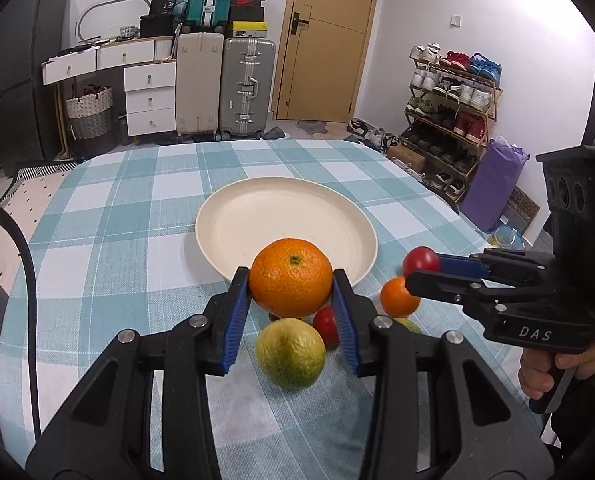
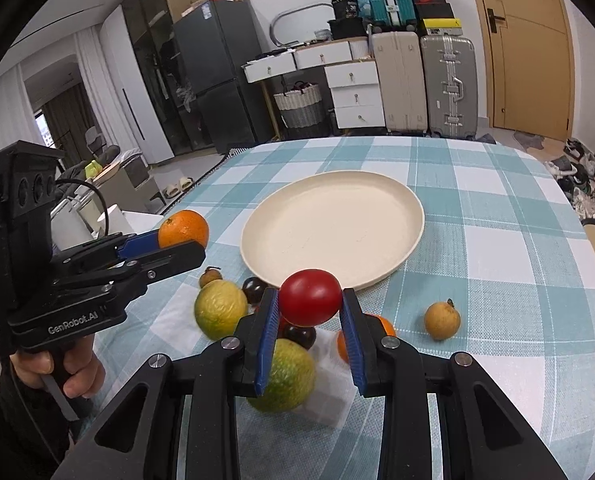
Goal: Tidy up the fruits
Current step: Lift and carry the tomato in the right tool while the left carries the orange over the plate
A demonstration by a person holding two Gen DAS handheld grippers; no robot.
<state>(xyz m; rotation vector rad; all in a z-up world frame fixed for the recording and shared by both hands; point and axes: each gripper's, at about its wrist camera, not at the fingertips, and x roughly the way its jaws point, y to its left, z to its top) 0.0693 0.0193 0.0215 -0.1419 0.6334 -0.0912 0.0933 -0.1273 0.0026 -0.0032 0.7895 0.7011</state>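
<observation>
Two grippers were both loaded. My left gripper (image 1: 291, 288) pinched a big orange (image 1: 291, 278) between its blue pads, held above the checked tablecloth (image 1: 117, 216) just before the near rim of the cream plate (image 1: 285, 224). My right gripper (image 2: 309, 304) pinched a red tomato (image 2: 310, 298), also just short of the plate. Below them on the cloth lay a yellow-green citrus (image 1: 290, 354), a small orange (image 1: 398, 297), and, apart to the right, a small brown fruit (image 2: 441, 321).

a lived-in home: shoe rack (image 1: 453, 120), suitcases (image 1: 247, 86) (stacked high), fridge (image 2: 213, 76).
</observation>
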